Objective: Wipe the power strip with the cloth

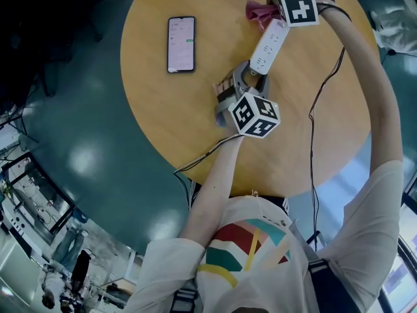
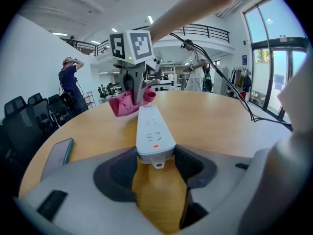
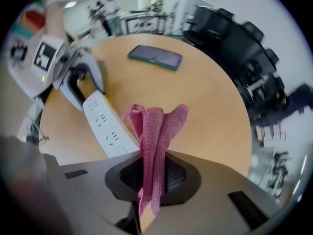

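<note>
Left tool (image 2: 155, 161) clamps the power strip's (image 1: 270, 45) lower end; strip runs toward upper right of head view, where right tool (image 3: 152, 174) pinches the cloth (image 3: 157, 126).

An open-plan office or lab hall: a round wooden table (image 1: 163, 122) on a teal floor (image 1: 85, 109), black office chairs (image 2: 19, 114) at left, a railed mezzanine (image 2: 205, 32) far off, tall windows (image 2: 279, 62) at right, 2 people (image 2: 68, 77) standing far.

power strip (image 1: 269, 46): white, lying flat | cloth (image 1: 257, 12): pink, bunched, beside one end
</note>
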A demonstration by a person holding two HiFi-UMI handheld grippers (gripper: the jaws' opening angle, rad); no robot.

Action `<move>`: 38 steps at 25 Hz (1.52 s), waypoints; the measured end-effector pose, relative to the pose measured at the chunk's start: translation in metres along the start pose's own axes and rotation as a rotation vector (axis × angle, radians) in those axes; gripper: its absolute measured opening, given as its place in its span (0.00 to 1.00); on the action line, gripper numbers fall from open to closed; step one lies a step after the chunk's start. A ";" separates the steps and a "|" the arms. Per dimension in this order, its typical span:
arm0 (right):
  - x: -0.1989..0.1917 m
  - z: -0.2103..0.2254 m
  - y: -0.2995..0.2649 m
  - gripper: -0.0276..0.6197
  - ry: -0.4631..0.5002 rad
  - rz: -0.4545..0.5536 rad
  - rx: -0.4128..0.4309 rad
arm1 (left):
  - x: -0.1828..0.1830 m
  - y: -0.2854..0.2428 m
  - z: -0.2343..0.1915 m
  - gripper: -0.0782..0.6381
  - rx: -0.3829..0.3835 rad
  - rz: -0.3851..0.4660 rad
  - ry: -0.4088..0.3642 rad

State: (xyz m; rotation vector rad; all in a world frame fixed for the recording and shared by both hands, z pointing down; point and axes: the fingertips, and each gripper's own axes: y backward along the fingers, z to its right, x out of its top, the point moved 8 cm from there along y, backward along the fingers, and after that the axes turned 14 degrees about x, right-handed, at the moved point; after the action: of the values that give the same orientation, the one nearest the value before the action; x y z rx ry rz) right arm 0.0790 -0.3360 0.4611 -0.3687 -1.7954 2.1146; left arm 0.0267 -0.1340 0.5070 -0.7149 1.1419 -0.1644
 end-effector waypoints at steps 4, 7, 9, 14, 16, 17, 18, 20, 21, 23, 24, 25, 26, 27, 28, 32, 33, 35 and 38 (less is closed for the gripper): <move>-0.024 0.006 0.005 0.10 -0.324 0.238 0.011 | -0.001 0.000 0.000 0.50 0.000 0.000 0.000; -0.037 0.005 -0.001 0.10 -0.446 0.337 0.027 | -0.001 -0.001 -0.001 0.50 0.001 0.001 -0.001; -0.043 0.002 -0.008 0.10 -0.536 0.402 0.086 | 0.000 0.000 -0.001 0.50 0.001 0.001 -0.001; -0.052 -0.012 -0.010 0.10 -0.691 0.520 0.088 | 0.001 0.001 0.001 0.50 0.003 0.001 0.001; -0.059 -0.021 -0.009 0.10 -0.735 0.557 0.055 | 0.002 0.001 0.000 0.50 0.002 0.002 -0.002; -0.062 -0.026 -0.008 0.10 -0.764 0.576 0.042 | 0.003 0.002 0.000 0.50 0.002 0.003 -0.002; -0.066 -0.032 -0.008 0.10 -0.804 0.596 0.035 | 0.003 0.003 0.001 0.50 0.001 0.004 -0.001; -0.072 -0.044 -0.007 0.10 -0.934 0.648 0.037 | 0.003 0.004 0.001 0.50 0.000 0.005 0.000; -0.074 -0.051 -0.006 0.10 -1.022 0.682 0.043 | 0.002 0.004 0.001 0.50 -0.001 0.005 -0.001; -0.077 -0.064 -0.003 0.10 -1.195 0.762 0.032 | 0.002 0.005 0.000 0.50 -0.001 0.005 -0.002; -0.080 -0.069 0.000 0.10 -1.268 0.804 0.003 | 0.002 0.006 0.000 0.50 -0.001 0.005 -0.003; -0.084 -0.073 0.002 0.10 -1.336 0.852 -0.043 | 0.003 0.006 0.000 0.50 -0.001 0.005 -0.004; -0.089 -0.075 0.002 0.10 -1.407 0.909 -0.096 | 0.003 0.006 0.000 0.50 -0.001 0.005 -0.005; -0.094 -0.078 0.000 0.10 -1.483 0.974 -0.139 | 0.003 0.006 0.000 0.50 -0.002 0.004 -0.006; -0.098 -0.081 -0.003 0.10 -1.562 1.041 -0.157 | 0.003 0.005 0.000 0.50 -0.003 0.004 -0.006; -0.097 -0.099 -0.023 0.10 -1.798 1.275 -0.085 | 0.002 0.005 0.001 0.50 -0.001 0.008 -0.001; -0.094 -0.101 -0.025 0.10 -1.833 1.329 -0.065 | 0.002 0.006 0.001 0.50 0.000 0.007 0.001; -0.090 -0.106 -0.027 0.10 -1.900 1.423 -0.044 | 0.005 0.007 0.001 0.50 0.001 0.007 0.002; -0.086 -0.112 -0.027 0.10 -1.974 1.515 -0.027 | 0.015 0.006 0.001 0.50 0.000 0.007 0.003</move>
State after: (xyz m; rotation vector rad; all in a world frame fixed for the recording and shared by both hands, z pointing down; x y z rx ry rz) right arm 0.2054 -0.2677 0.4671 1.4915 -2.5988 4.2211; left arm 0.0322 -0.1358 0.4919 -0.7109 1.1476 -0.1593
